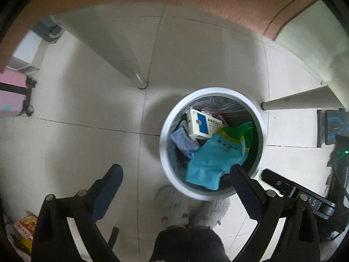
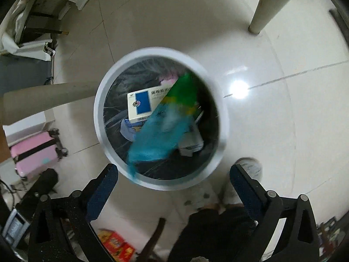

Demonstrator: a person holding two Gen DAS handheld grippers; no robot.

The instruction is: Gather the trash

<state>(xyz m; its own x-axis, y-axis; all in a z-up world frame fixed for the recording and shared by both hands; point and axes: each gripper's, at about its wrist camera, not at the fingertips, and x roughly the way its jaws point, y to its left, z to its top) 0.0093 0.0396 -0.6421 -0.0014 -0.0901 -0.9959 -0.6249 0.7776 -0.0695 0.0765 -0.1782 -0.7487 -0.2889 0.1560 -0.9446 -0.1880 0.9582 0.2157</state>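
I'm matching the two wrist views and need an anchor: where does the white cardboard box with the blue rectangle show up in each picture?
Left wrist view: the white cardboard box with the blue rectangle lies in the upper part of the bin, right of centre in the picture.
Right wrist view: the box lies left of centre inside the bin, partly covered by the blurred teal and green plastic wrapper.
Shared landmark: the round white-rimmed trash bin.

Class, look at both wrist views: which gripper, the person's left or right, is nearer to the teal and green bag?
Right. The teal and green bag hangs just ahead of the right gripper; the left gripper sits beside the trash bin.
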